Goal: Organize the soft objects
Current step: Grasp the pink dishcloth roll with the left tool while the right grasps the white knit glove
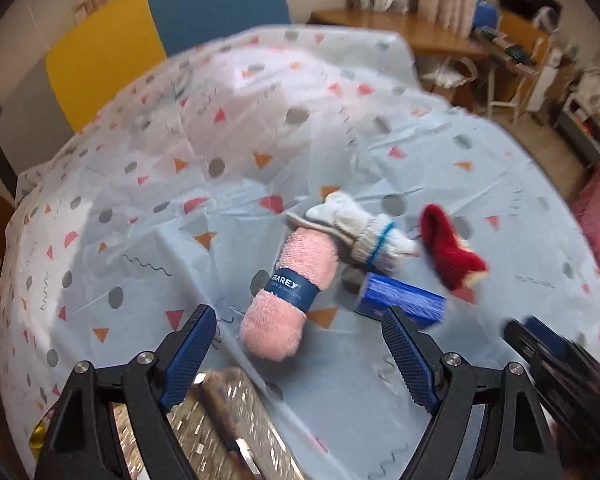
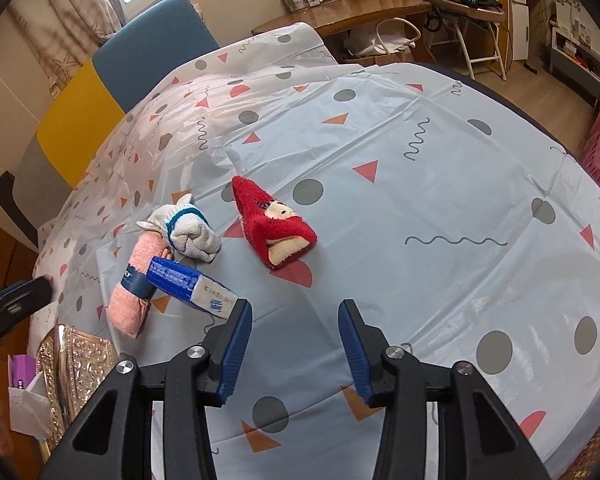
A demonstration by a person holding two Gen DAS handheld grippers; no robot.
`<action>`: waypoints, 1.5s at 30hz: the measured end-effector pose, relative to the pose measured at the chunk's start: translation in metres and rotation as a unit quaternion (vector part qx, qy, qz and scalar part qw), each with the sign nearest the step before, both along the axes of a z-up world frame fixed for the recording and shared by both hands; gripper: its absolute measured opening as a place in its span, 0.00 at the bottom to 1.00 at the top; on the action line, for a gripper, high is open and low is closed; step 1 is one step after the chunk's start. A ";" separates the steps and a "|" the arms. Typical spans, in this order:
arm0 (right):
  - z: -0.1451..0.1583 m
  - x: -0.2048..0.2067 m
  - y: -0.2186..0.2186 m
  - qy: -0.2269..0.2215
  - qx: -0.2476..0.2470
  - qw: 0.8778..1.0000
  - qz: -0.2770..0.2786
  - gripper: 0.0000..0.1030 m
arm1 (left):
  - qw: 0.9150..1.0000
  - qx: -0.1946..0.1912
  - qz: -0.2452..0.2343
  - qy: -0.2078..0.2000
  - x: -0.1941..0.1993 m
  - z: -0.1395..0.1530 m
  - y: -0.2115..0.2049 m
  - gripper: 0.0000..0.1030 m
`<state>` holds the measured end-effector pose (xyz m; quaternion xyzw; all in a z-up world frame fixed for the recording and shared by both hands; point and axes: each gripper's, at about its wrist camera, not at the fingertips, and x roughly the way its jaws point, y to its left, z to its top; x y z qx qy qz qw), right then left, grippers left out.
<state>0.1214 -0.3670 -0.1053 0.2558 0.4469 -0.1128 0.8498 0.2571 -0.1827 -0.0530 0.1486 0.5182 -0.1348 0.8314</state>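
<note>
Soft goods await sorting on a patterned table (image 2: 440, 184).

Left gripper (image 1: 300, 354) hangs wide open and empty over a pink towel (image 1: 290, 288) whose blue band reads "…AREY"; right gripper (image 2: 296, 346), jaws partly open, holds nothing. Beyond lie a blue pack (image 2: 188, 282), white sock roll (image 2: 190, 232) and red sock (image 2: 274, 226).

Pink rolled towel (image 1: 290, 286) beside white sock bundle (image 1: 364, 236), red sock (image 1: 448, 250) apart
</note>
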 end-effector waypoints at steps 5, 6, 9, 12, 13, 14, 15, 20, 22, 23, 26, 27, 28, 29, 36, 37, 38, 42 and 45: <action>0.002 0.000 -0.002 -0.009 0.018 1.000 0.002 0.44 | 0.998 0.021 0.050 0.041 0.038 -0.037 -0.002 0.80; 0.002 0.000 -0.002 -0.011 0.021 1.000 0.002 0.44 | 0.997 0.022 0.055 0.048 0.043 -0.042 -0.004 0.80; 0.003 -0.001 -0.003 -0.018 0.034 0.999 0.002 0.44 | 0.996 0.044 0.052 0.054 0.053 -0.056 -0.013 0.80; 0.004 -0.002 -0.005 -0.022 0.045 0.999 0.001 0.44 | 0.995 0.067 0.044 0.062 0.060 -0.071 -0.023 0.80; 0.004 -0.003 -0.005 -0.023 0.047 0.999 -0.001 0.44 | 0.994 0.074 0.045 0.063 0.063 -0.076 -0.025 0.80; 0.004 -0.002 -0.006 -0.023 0.048 0.999 -0.002 0.44 | 0.993 0.082 0.050 0.065 0.066 -0.081 -0.025 0.80; 0.003 -0.002 -0.006 -0.023 0.050 0.998 -0.002 0.44 | 0.992 0.082 0.054 0.075 0.068 -0.088 -0.025 0.80; 0.004 -0.003 -0.009 -0.026 0.047 0.999 -0.009 0.44 | 0.993 0.046 0.044 0.103 0.061 -0.089 -0.022 0.46; 0.006 -0.005 -0.011 -0.032 0.045 0.998 -0.016 0.44 | 0.994 0.029 0.030 0.104 0.052 -0.085 -0.022 0.44; 0.007 -0.006 -0.012 -0.035 0.044 0.998 -0.020 0.44 | 0.994 0.022 0.023 0.103 0.046 -0.082 -0.023 0.44; 0.010 -0.010 -0.017 -0.044 0.040 0.998 -0.034 0.44 | 0.994 -0.005 0.006 0.106 0.024 -0.070 -0.025 0.43; 0.010 -0.011 -0.019 -0.045 0.041 0.997 -0.038 0.44 | 0.995 -0.009 0.004 0.103 0.015 -0.065 -0.027 0.43; 0.009 -0.011 -0.021 -0.045 0.044 0.997 -0.043 0.44 | 0.995 -0.010 -0.001 0.099 0.005 -0.061 -0.028 0.43; 0.009 -0.012 -0.023 -0.044 0.048 0.997 -0.048 0.44 | 0.995 -0.015 -0.006 0.097 -0.006 -0.057 -0.029 0.43; 0.003 -0.018 -0.037 -0.042 0.076 0.993 -0.075 0.44 | 0.997 -0.033 -0.041 0.063 -0.089 -0.042 -0.029 0.43; 0.002 -0.019 -0.038 -0.042 0.079 0.993 -0.078 0.44 | 0.996 -0.038 -0.045 0.060 -0.102 -0.042 -0.026 0.43; 0.001 -0.020 -0.039 -0.041 0.082 0.992 -0.081 0.44 | 0.996 -0.047 -0.051 0.061 -0.115 -0.043 -0.021 0.43; -0.005 -0.020 -0.043 -0.032 0.098 0.991 -0.087 0.44 | 0.995 -0.058 -0.074 0.041 -0.163 -0.052 -0.006 0.43; -0.007 -0.017 -0.039 -0.033 0.107 0.991 -0.074 0.44 | 0.994 -0.057 -0.093 0.012 -0.199 -0.056 0.010 0.43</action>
